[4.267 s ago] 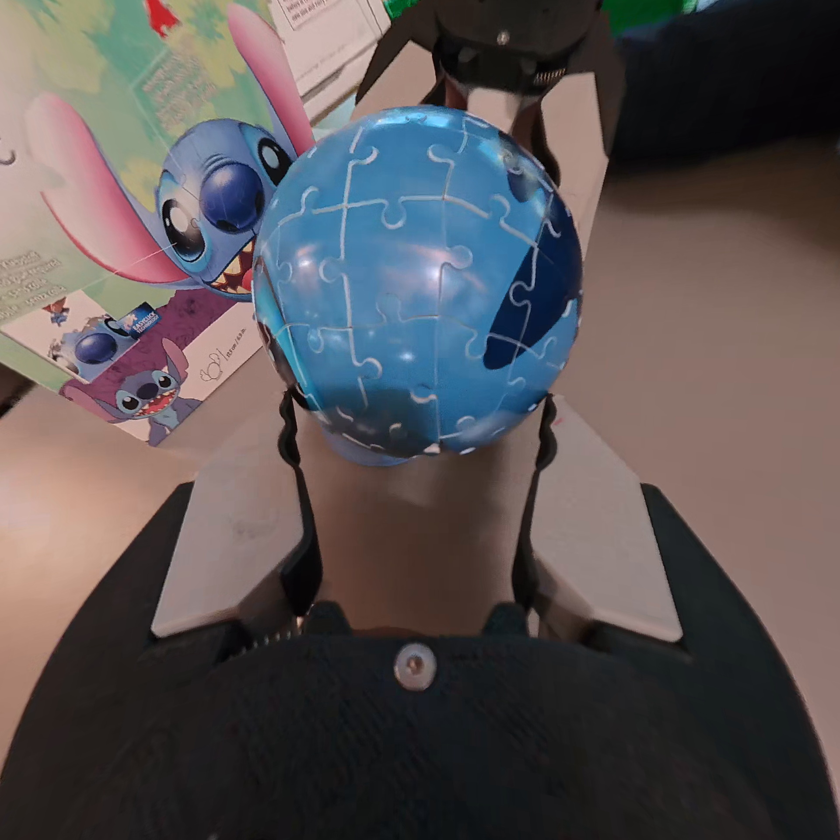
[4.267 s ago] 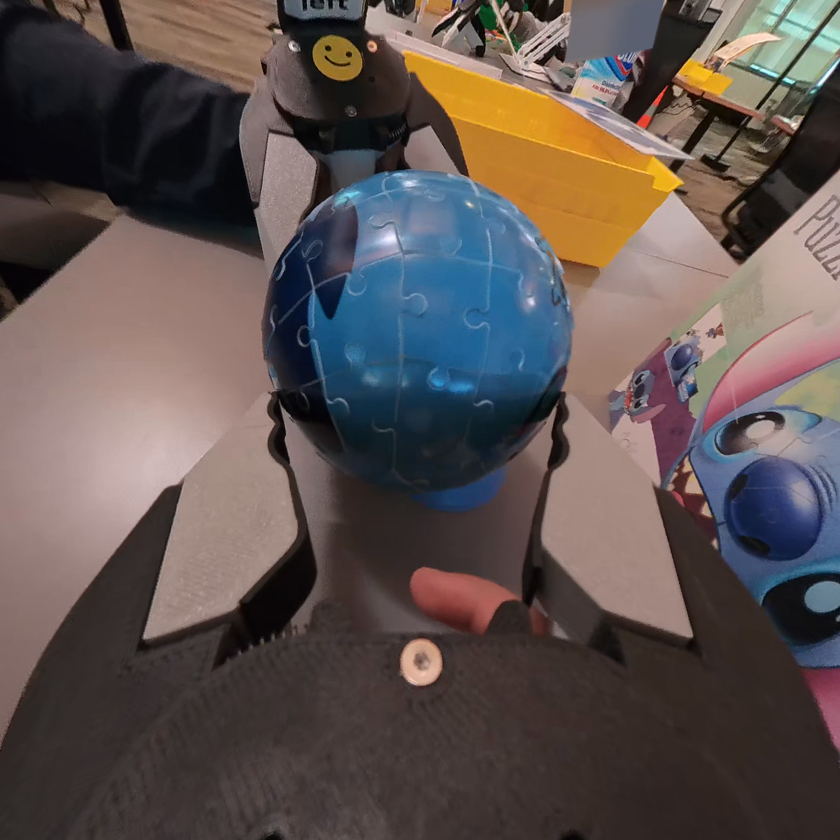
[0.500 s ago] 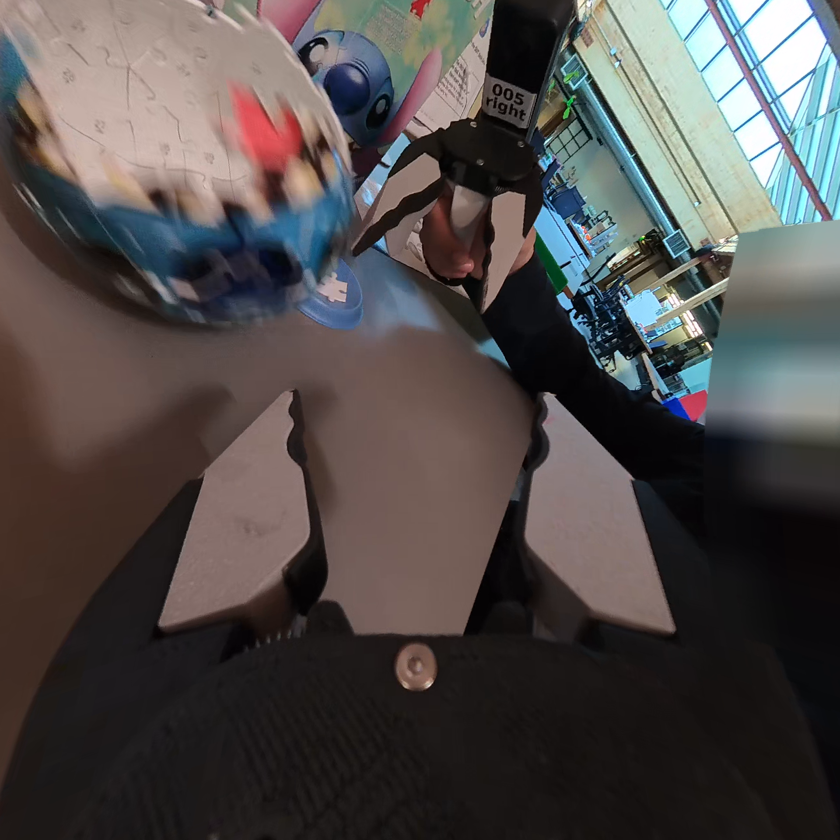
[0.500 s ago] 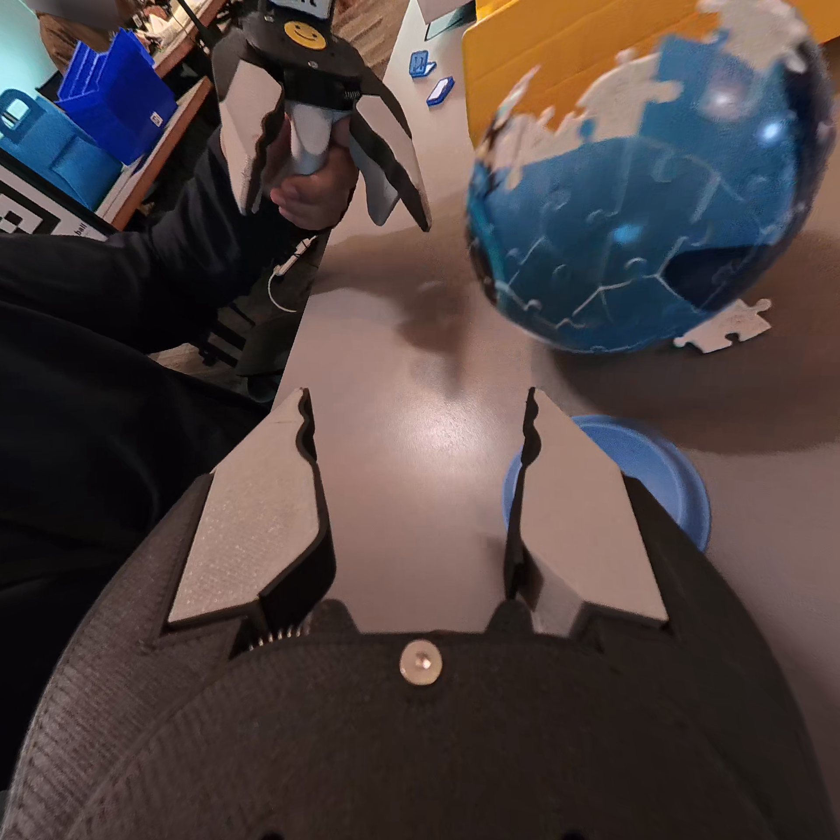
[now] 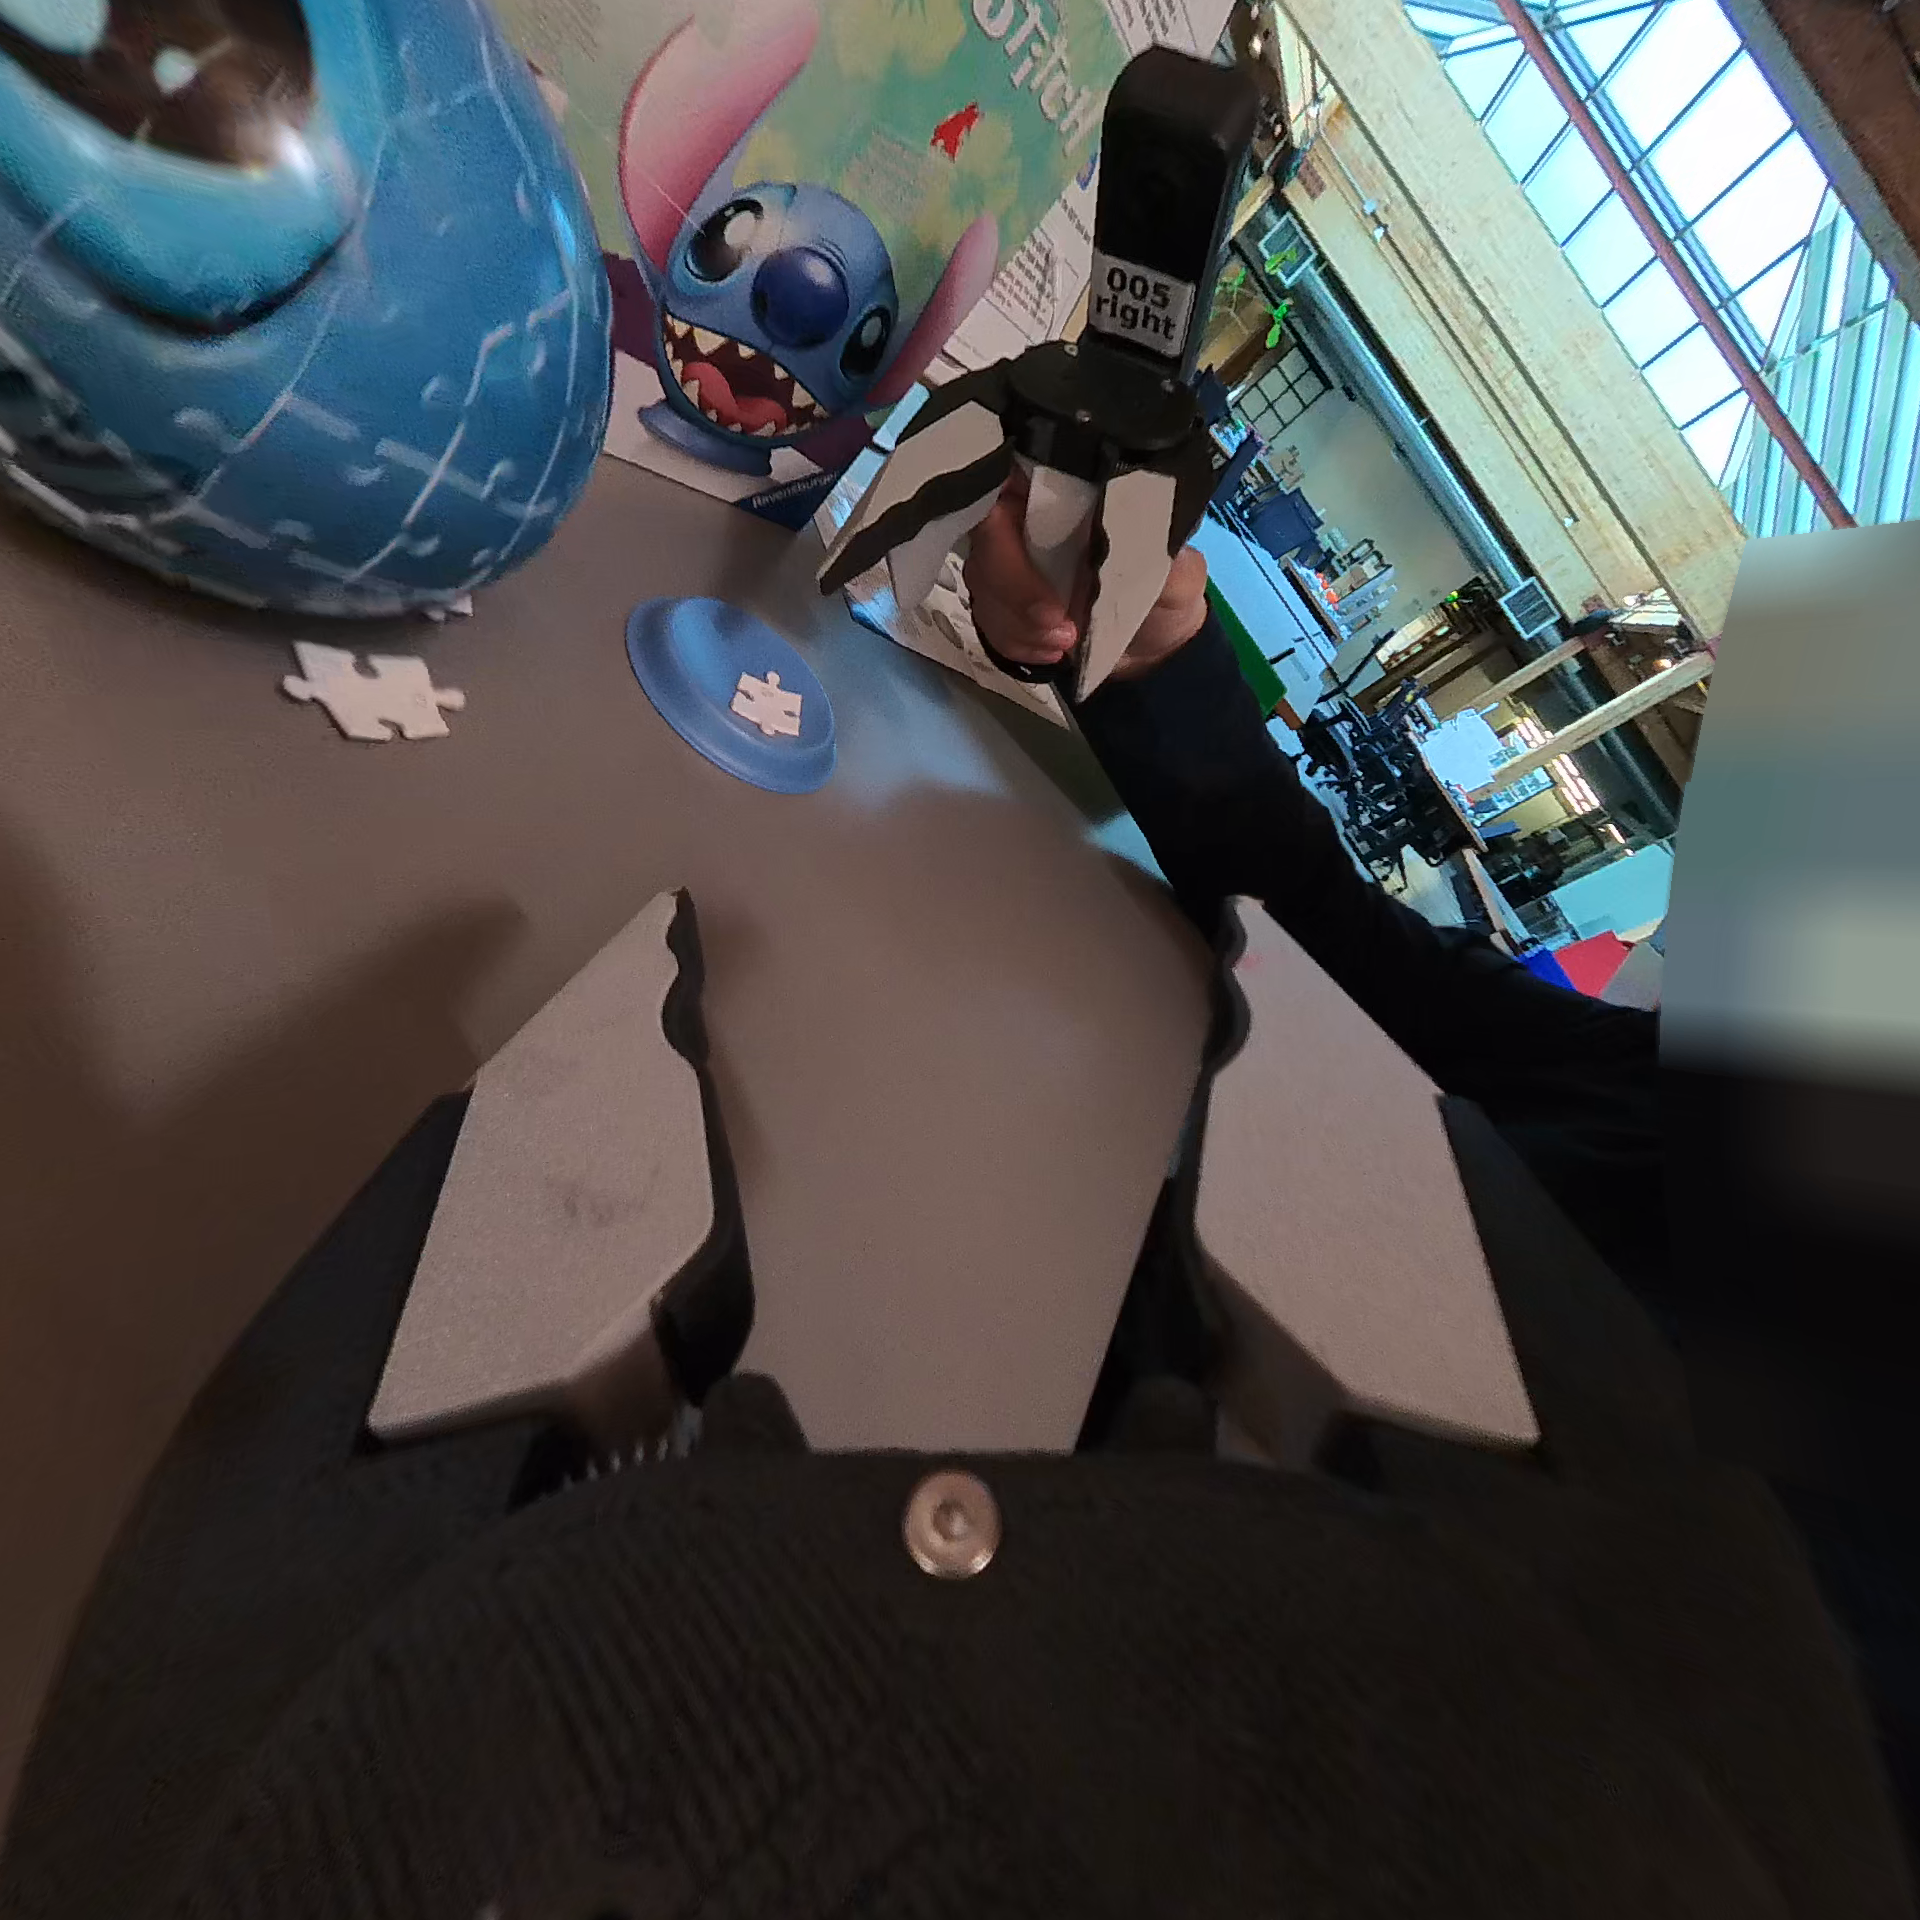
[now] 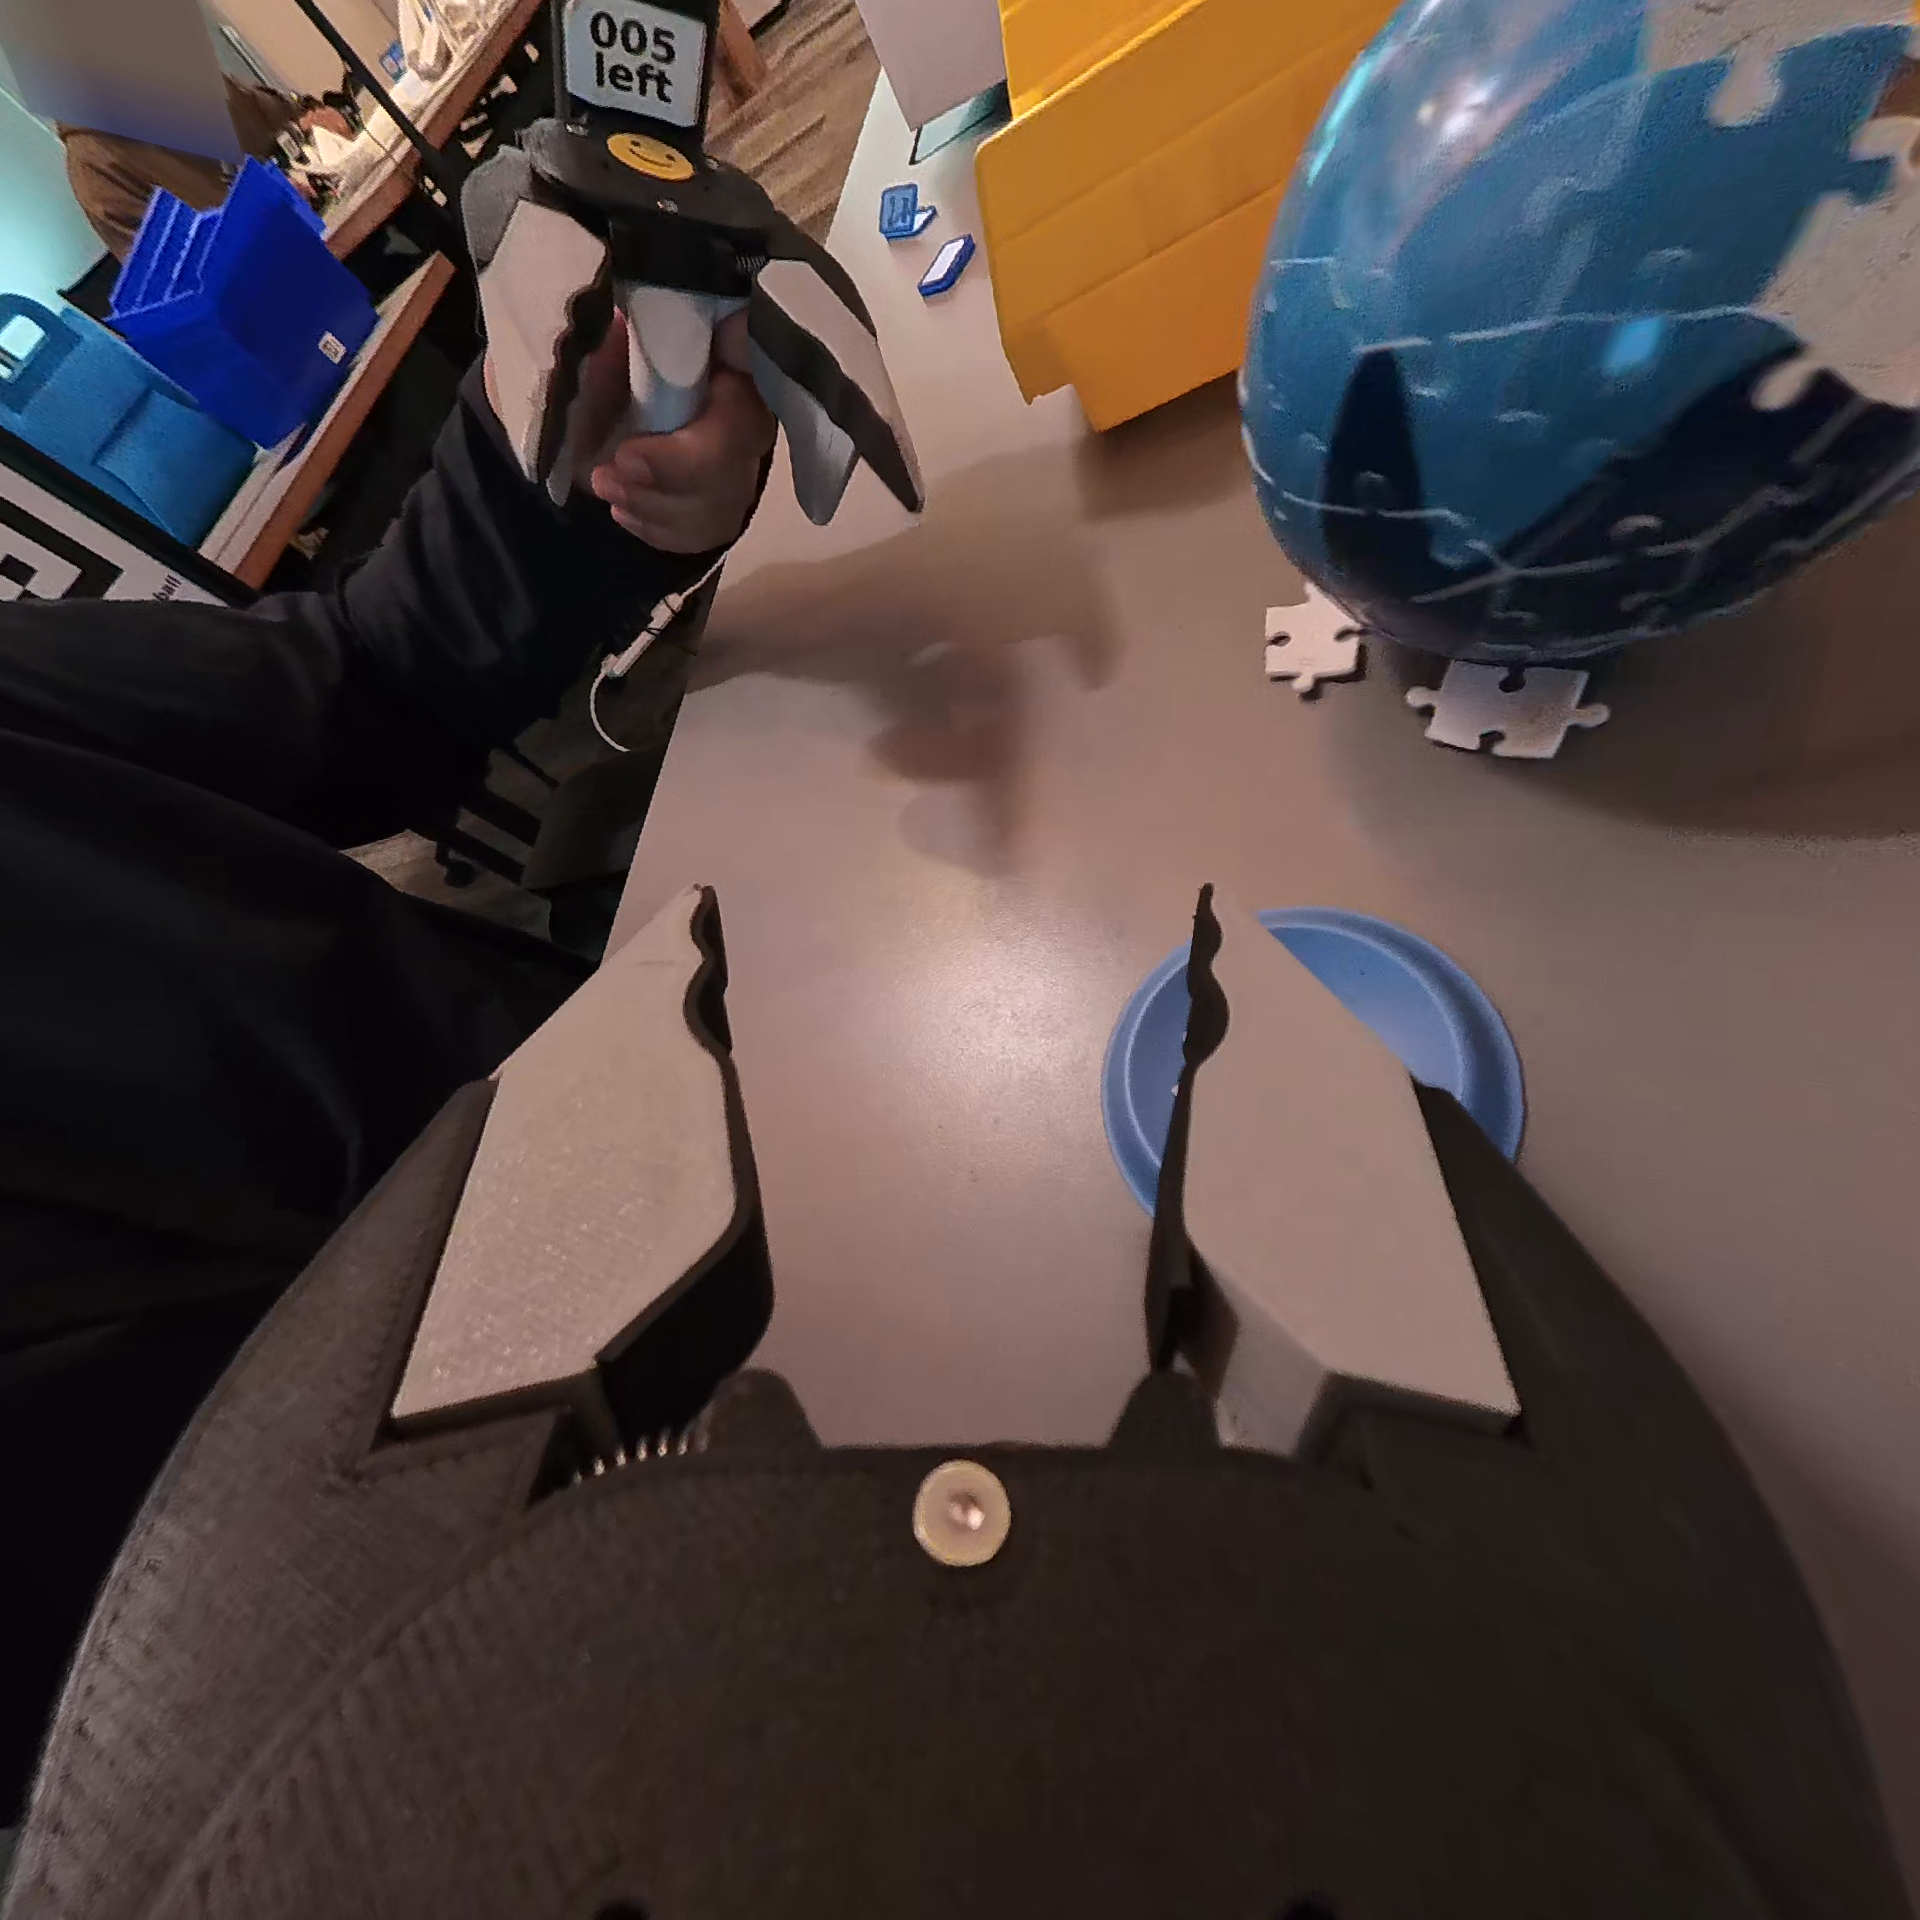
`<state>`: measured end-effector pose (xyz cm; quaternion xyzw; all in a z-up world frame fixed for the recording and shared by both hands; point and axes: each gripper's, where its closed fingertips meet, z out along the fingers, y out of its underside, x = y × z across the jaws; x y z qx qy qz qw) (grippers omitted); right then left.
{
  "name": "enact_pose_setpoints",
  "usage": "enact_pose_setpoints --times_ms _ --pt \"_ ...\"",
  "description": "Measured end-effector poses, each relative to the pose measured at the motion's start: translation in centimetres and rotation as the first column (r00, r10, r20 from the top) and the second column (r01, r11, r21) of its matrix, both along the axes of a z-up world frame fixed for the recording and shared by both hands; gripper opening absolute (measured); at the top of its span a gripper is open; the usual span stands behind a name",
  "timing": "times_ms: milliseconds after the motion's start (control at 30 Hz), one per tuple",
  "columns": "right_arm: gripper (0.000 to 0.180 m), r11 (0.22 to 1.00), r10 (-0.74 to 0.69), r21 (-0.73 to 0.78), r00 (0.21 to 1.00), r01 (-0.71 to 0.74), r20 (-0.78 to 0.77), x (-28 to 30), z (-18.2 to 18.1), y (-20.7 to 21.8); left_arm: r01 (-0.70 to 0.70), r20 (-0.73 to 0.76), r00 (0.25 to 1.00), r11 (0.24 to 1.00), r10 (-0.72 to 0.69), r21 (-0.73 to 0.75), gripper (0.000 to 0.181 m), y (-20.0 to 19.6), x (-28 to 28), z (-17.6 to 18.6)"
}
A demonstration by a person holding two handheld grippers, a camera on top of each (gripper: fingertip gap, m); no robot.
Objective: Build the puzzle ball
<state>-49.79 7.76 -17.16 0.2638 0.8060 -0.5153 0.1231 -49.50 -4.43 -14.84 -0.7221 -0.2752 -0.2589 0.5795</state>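
Two hand-held grippers: left hand-held gripper [image 5: 951, 935] and right hand-held gripper [image 6: 956, 914], both released, jaws spread with nothing between them, each hanging over bare counter [image 5: 260, 935].
Puzzle ball [image 5: 291, 312]: blue, lying on the counter at about 10 o'clock in the left wrist view and 1 o'clock in the right wrist view; off its stand, tilted, with a gap in the shell where pieces are missing (a jagged white edge shows in the right wrist view).
Loose pieces: one white piece [image 5: 374, 704] on the counter just beside the ball; a second piece [image 6: 1311, 649] at the ball's foot; a third [image 5: 767, 702] lying in the stand.
Stand [image 5: 732, 691]: shallow blue dish, near the ball but apart from it, partly behind the right gripper's finger in the right wrist view.
Box [image 5: 831, 156]: printed carton standing behind the ball at 12 o'clock.
Yellow bin [image 6: 1122, 208]: beyond the ball, not involved.
Handling, ball: likely light, hollow and glossy, so apt to roll or slip; the open edge looks fragile and could shed pieces if squeezed.
Hold, ball: across the closed, fully joined part of the shell, gently, away from the gap.
Hold, pieces: thin, stiff and flat on the counter (hard to lift); pinch by the edges.
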Motion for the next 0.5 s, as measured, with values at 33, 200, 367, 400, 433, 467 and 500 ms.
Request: enact_pose_setpoints --times_ms 33,200,367,400,433,467,500 --pt "0.087 1.000 -0.001 0.006 1.000 0.001 -0.002 0.0 0.0 0.0 -0.014 -0.008 1.000 1.000 0.014 0.004 0.096 0.1 -0.3 0.2" --pt "0.086 0.999 -0.015 0.034 1.000 0.016 -0.012 -0.3 -0.4 0.1 -0.095 -0.117 0.989 0.995 0.094 -0.007 0.097 1.2 -2.4 2.1" --pt "0.085 0.994 -0.043 0.098 0.998 0.046 -0.034 -0.7 -1.3 0.4 -0.123 -0.213 0.970 0.992 0.114 -0.033 0.098 1.9 -3.2 3.4" --pt "0.085 0.993 -0.047 0.108 0.998 0.051 -0.042 -0.8 -1.5 0.5 -0.125 -0.218 0.969 0.992 0.117 -0.026 0.098 1.8 -3.1 3.6" --pt "0.085 0.992 -0.048 0.110 0.998 0.053 -0.047 -0.8 -1.6 0.4 -0.125 -0.220 0.968 0.992 0.118 -0.015 0.098 1.6 -3.0 3.9" --pt "0.085 0.993 -0.048 0.108 0.998 0.053 -0.048 -0.9 -1.6 0.3 -0.126 -0.221 0.968 0.992 0.121 -0.004 0.098 1.3 -2.8 4.2" --pt "0.086 0.993 -0.045 0.106 0.998 0.050 -0.046 -0.9 -1.6 0.3 -0.126 -0.228 0.966 0.992 0.125 0.009 0.097 1.0 -2.5 4.7"
